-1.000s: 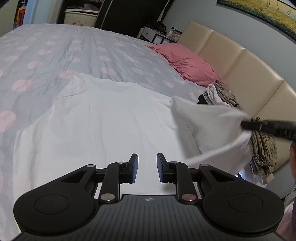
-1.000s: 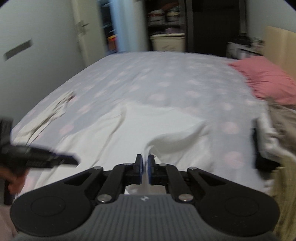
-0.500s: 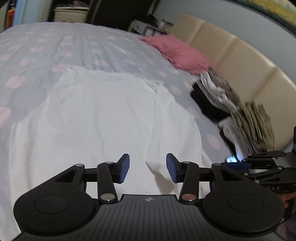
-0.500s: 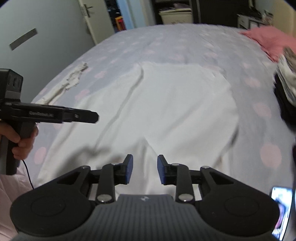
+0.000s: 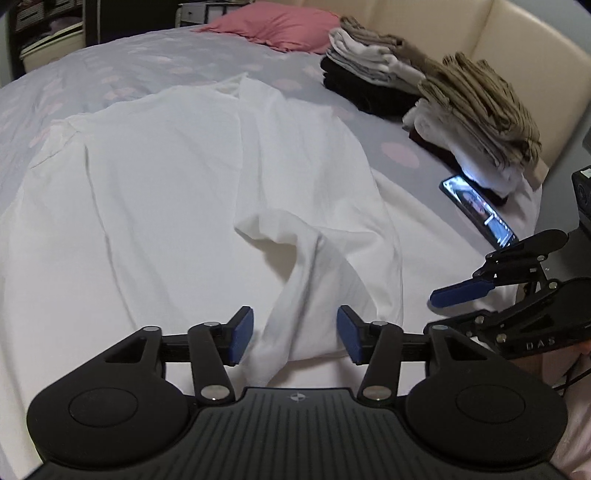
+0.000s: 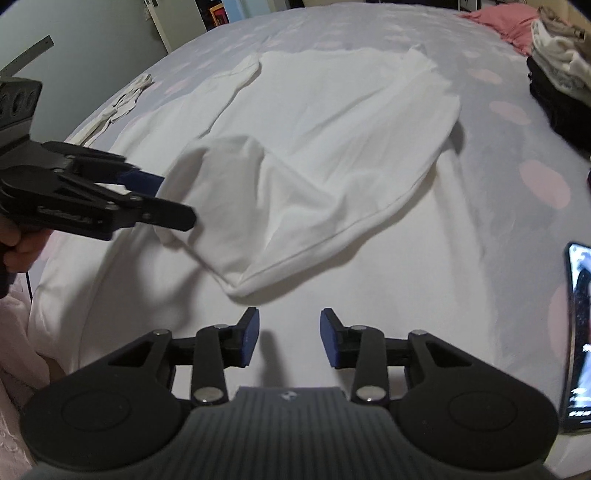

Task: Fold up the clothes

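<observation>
A white shirt (image 5: pixel 166 177) lies spread on the spotted bed sheet (image 5: pixel 122 62), its right side folded over onto the body (image 6: pixel 295 199). My left gripper (image 5: pixel 295 338) is open just above the near hem, and a loose ridge of the fabric runs between its fingers unclamped. From the right wrist view, the left gripper (image 6: pixel 170 201) sits at the left edge of the folded flap. My right gripper (image 6: pixel 289 338) is open over bare sheet just short of the folded hem, holding nothing. It also shows at the right edge, the right gripper (image 5: pixel 461 291).
Stacks of folded clothes (image 5: pixel 461 96) stand against the beige headboard (image 5: pixel 517 44), with a pink pillow (image 5: pixel 280 26) beyond them. A lit phone (image 5: pixel 476 210) lies on the sheet near the stacks. A small white garment (image 6: pixel 122 99) lies at the bed's far left.
The right gripper was shut on the shirt's side and carried it over the body, then let go and opened. The left gripper's fingers opened wider and both views moved nearer the hem.
</observation>
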Action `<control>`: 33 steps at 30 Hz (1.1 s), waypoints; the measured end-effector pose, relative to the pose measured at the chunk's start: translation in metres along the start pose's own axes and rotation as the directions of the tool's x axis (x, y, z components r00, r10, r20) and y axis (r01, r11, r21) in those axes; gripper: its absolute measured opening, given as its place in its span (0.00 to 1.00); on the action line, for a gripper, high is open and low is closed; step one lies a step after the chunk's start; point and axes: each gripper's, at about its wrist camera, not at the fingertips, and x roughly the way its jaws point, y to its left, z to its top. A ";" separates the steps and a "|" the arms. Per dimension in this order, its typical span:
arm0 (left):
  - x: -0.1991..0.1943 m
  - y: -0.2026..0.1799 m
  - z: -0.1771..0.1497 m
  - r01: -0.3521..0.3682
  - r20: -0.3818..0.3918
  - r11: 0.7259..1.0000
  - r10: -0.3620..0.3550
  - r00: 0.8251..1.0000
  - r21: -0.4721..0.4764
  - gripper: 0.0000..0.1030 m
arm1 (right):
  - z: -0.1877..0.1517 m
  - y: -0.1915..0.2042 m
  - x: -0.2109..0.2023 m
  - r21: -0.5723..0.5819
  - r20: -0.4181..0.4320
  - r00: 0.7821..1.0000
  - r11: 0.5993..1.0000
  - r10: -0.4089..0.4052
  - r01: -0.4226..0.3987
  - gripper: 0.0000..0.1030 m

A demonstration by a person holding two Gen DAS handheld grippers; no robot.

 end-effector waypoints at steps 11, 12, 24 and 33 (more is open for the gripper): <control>-0.053 0.008 0.026 0.149 0.164 0.979 -0.126 0.978 -0.137 0.02 | 0.006 -0.012 -0.004 -0.004 -0.006 1.000 1.000 -0.010 0.010 0.47; -0.064 0.014 0.028 0.164 0.201 0.972 -0.129 0.971 -0.169 0.02 | 0.008 -0.014 -0.005 -0.013 -0.007 1.000 1.000 -0.014 0.014 0.47; -0.140 0.063 0.056 0.171 0.403 0.930 -0.027 0.915 -0.326 0.02 | 0.075 -0.067 0.001 -0.123 0.091 0.994 0.990 -0.062 0.073 0.51; -0.165 0.087 0.072 0.232 0.497 0.889 -0.006 0.868 -0.395 0.02 | 0.127 -0.099 0.063 -0.028 0.127 0.988 0.996 0.085 -0.082 0.46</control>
